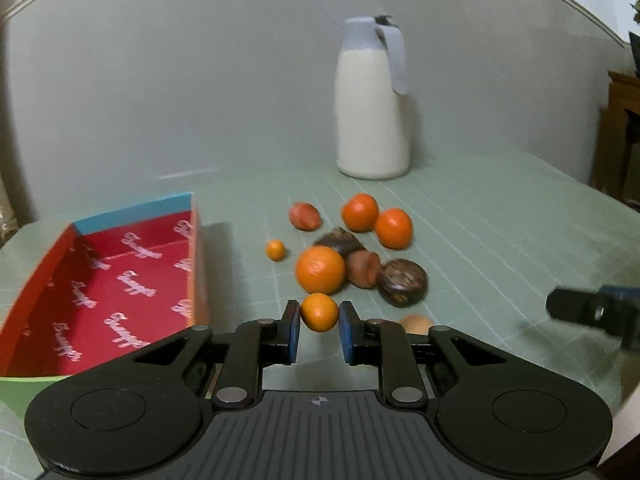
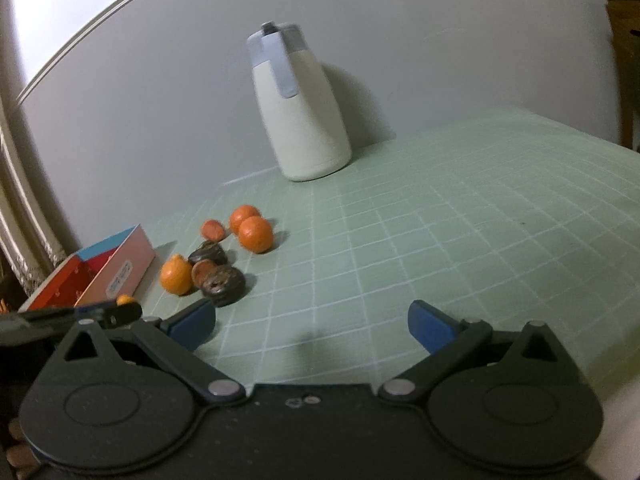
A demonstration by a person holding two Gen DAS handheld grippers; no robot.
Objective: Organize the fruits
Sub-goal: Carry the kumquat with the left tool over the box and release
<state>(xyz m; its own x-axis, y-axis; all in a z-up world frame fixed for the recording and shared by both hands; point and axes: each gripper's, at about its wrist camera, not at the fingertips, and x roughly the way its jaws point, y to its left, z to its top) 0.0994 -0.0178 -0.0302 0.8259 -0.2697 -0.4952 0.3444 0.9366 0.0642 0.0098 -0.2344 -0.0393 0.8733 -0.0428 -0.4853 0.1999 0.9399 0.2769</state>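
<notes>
My left gripper [image 1: 319,314] is shut on a small orange fruit [image 1: 319,312], held between its blue pads just above the green mat. An open box with a red patterned lining [image 1: 120,280] lies to its left. Ahead lies a pile of fruit: several oranges [image 1: 320,270], dark brown fruits [image 1: 402,282], a reddish one [image 1: 305,216] and a tiny orange one [image 1: 275,250]. My right gripper [image 2: 312,322] is open and empty over bare mat, right of the pile [image 2: 218,278]. The left gripper with its fruit [image 2: 126,300] shows at the right wrist view's left edge.
A white jug with a grey lid [image 1: 372,100] stands at the back by the wall, also in the right wrist view [image 2: 300,108]. A pale brown fruit [image 1: 416,323] sits partly hidden behind my left gripper's right finger. Wooden furniture [image 1: 622,128] stands at the far right.
</notes>
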